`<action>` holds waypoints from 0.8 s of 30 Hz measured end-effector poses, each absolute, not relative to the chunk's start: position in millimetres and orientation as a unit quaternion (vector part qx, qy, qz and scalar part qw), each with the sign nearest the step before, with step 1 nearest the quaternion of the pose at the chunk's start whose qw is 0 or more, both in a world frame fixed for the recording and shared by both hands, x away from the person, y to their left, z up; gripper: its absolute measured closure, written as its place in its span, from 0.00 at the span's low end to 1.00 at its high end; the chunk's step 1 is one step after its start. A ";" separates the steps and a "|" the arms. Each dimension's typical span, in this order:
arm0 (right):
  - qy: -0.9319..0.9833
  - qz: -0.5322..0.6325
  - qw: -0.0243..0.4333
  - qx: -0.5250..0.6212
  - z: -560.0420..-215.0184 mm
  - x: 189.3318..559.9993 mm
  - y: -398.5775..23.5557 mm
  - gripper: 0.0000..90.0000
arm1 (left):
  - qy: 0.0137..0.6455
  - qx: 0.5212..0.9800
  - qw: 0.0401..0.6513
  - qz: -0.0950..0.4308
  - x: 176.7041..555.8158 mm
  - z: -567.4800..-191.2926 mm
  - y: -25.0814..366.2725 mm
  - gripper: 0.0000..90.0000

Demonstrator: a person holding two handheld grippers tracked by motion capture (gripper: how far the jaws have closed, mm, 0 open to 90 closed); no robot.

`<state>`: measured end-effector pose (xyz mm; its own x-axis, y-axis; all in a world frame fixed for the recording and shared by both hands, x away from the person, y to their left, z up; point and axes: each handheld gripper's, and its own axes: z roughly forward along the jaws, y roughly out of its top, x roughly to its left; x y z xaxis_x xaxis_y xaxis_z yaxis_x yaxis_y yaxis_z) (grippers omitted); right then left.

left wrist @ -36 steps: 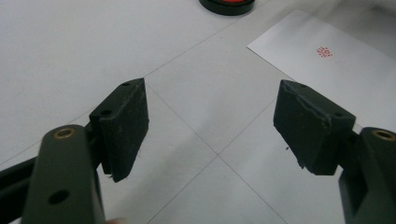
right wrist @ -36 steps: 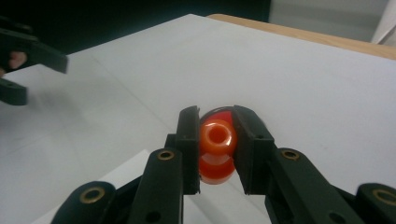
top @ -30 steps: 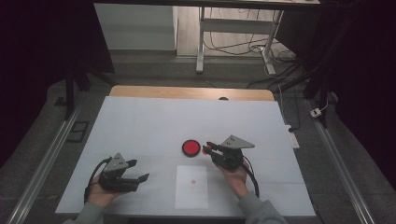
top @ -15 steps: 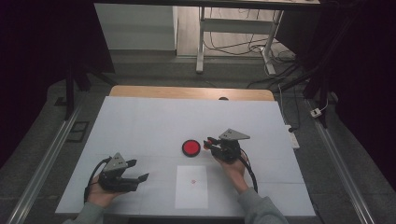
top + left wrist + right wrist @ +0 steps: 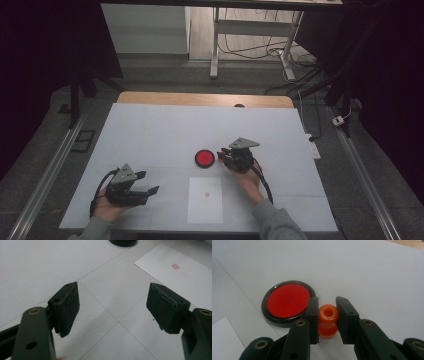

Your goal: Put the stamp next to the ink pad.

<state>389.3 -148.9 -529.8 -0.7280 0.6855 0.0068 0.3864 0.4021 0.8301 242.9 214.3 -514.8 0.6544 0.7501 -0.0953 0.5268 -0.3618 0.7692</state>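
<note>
A white table (image 5: 150,130) – wooden far edge – with cables (image 5: 250,47) behind.

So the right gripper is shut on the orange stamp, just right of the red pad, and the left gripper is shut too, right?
Not quite: the left gripper is open, jaws wide apart with nothing between, as the left gripper view shows. The right gripper is indeed shut on the orange stamp, just right of the red pad.

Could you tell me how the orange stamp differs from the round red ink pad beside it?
The orange stamp is small and spool-shaped; the red ink pad is a wide, flat disc in a black rim. The stamp is clamped in the right tool; the pad lies free on the table. Both are round.
</note>
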 end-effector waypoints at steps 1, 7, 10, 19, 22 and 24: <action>0.821 0.437 0.171 0.325 -530.7 389.5 -148.6 0.80 | 0.392 0.814 0.406 0.138 242.9 -514.9 214.1 0.30; 0.821 0.436 0.171 0.326 -530.9 389.5 -148.5 0.78 | 0.392 0.814 0.405 0.140 242.7 -514.9 214.0 0.30; 0.819 0.439 0.174 0.325 -531.8 389.2 -147.8 0.67 | 0.392 0.814 0.405 0.140 242.7 -514.8 214.0 0.30; 0.808 0.466 0.181 0.311 -517.0 381.7 -154.2 0.56 | 0.397 0.811 0.406 0.142 243.1 -514.9 217.1 0.30; 0.812 0.467 0.182 0.300 -512.9 377.3 -158.1 0.56 | 0.397 0.811 0.406 0.141 243.5 -515.2 217.4 0.30; 0.815 0.465 0.181 0.294 -509.9 373.6 -161.2 0.56 | 0.397 0.811 0.405 0.141 244.2 -515.5 217.5 0.30</action>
<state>373.6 -161.2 -509.9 -0.7615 0.6478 -0.0210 0.3119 0.3948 0.8642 244.2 217.5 -515.5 0.6451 0.7585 -0.0926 0.5300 -0.3569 0.7693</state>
